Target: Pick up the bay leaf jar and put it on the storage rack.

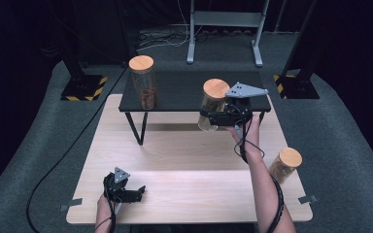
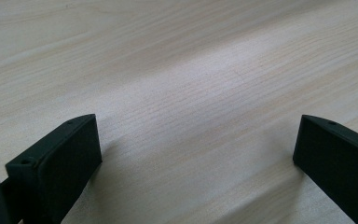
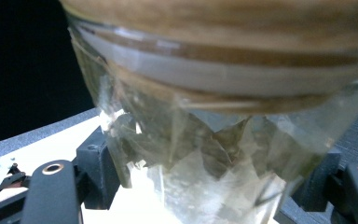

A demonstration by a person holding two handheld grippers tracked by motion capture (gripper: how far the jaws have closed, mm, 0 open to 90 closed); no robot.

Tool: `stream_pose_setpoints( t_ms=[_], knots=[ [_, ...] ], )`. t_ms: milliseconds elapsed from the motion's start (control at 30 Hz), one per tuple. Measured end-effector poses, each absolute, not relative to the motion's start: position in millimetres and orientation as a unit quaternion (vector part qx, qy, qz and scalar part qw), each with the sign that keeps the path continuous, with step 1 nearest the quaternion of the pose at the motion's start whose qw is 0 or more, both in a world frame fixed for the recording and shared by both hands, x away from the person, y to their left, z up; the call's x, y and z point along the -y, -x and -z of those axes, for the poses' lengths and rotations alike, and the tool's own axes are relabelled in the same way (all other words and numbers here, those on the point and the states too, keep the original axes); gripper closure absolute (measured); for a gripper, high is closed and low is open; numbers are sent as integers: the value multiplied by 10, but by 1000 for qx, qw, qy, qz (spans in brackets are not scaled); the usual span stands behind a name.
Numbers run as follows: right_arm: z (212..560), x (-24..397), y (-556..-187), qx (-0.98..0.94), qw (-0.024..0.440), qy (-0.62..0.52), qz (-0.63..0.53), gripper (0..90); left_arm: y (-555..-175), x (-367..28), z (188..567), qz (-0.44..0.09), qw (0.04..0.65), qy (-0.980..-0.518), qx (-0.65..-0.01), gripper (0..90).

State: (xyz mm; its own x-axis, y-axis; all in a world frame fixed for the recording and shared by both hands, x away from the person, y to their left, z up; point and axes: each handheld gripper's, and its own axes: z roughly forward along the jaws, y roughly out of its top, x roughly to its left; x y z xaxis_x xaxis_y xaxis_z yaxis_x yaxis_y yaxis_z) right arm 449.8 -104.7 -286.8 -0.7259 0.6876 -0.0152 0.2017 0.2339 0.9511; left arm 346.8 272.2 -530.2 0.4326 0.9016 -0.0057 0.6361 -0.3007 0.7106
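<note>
Jar (image 1: 212, 104) clamped in right tool (image 1: 213, 118) | long axis near upright, lid up | left tool (image 1: 137, 192) open

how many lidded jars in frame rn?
3. One jar on the black shelf at its left, one jar held in the right gripper at the shelf's front edge, one jar at the table's right edge. None seem hidden.

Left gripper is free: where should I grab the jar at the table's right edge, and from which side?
Take the jar at the right edge by its glass wall just under the wooden lid, coming in level from the table side. It leans, and its round wall is bare there. The left gripper is open, but far off; the right gripper holds another jar.
</note>
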Motion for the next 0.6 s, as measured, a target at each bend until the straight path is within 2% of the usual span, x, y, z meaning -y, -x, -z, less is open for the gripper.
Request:
stream_pose_setpoints(
  t_ms=[600],
  knots=[
    [2721,963,-4603,-755,227,-293,-541,250,-3468,-2722,5302,-203,327,-781,-492,0]
  ],
)
